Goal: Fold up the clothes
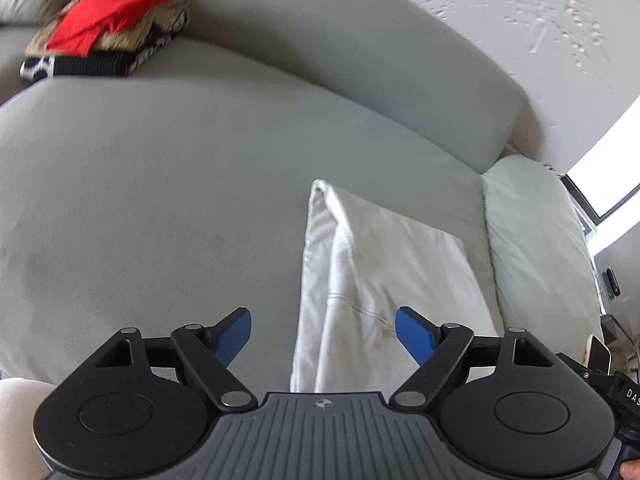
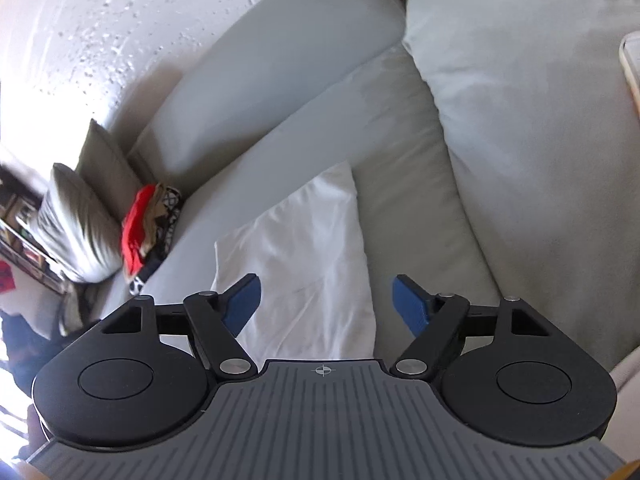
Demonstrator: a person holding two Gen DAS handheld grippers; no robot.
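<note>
A white garment [image 1: 380, 264] lies folded into a flat rectangle on the grey sofa seat [image 1: 160, 200]. My left gripper [image 1: 323, 330] hovers open above its near end, blue fingers [image 1: 234, 334] spread with nothing between them. In the right wrist view the same white garment [image 2: 304, 256] lies below my right gripper [image 2: 326, 302], which is also open and holds nothing. A pile of folded clothes [image 1: 108, 28], red on top over tan and black-and-white pieces, sits at the far end of the seat; the pile [image 2: 150, 228] also shows at the left in the right wrist view.
Grey back cushions [image 1: 360, 60] run along a textured white wall [image 1: 520, 20]. A pale pillow [image 1: 536, 248] lies right of the garment. A striped cushion [image 2: 76, 232] leans beyond the clothes pile. A phone [image 1: 598, 354] and small items stand at the right edge.
</note>
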